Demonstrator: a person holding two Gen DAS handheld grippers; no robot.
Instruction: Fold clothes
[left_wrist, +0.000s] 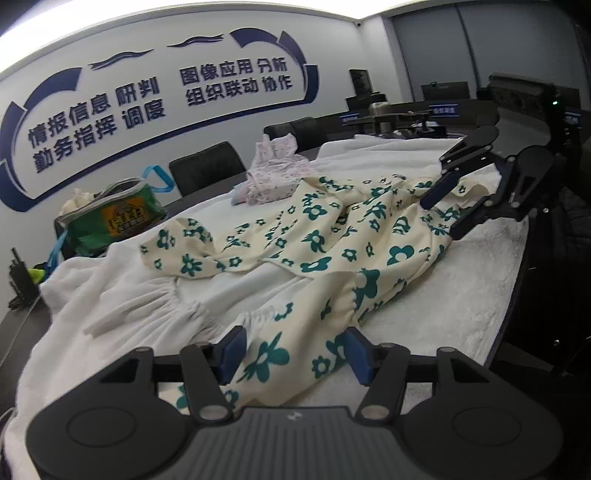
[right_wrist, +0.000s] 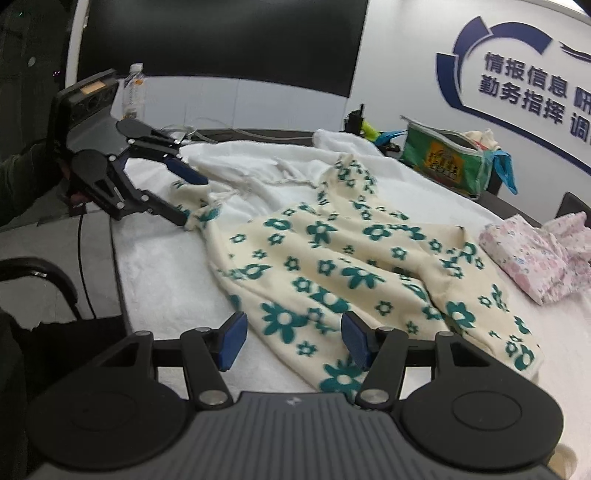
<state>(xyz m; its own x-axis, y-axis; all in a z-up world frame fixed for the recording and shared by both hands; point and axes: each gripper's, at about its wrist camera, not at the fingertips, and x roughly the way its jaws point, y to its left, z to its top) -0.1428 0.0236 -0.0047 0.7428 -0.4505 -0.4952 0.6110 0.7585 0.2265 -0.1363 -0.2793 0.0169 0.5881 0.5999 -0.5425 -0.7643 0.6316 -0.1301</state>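
A soft cream garment printed with teal flowers lies rumpled and spread across a fluffy white towel covering the table. The left gripper straddles one gathered, elastic-looking edge, its blue-padded jaws spread wide with cloth between them. The right gripper stands equally wide apart over the opposite end.

Each wrist camera looks low and close along its own claw — from opposite ends, sharing the flowered garment.

Wall sign: 情报信息 研判, 勤务指挥 调度
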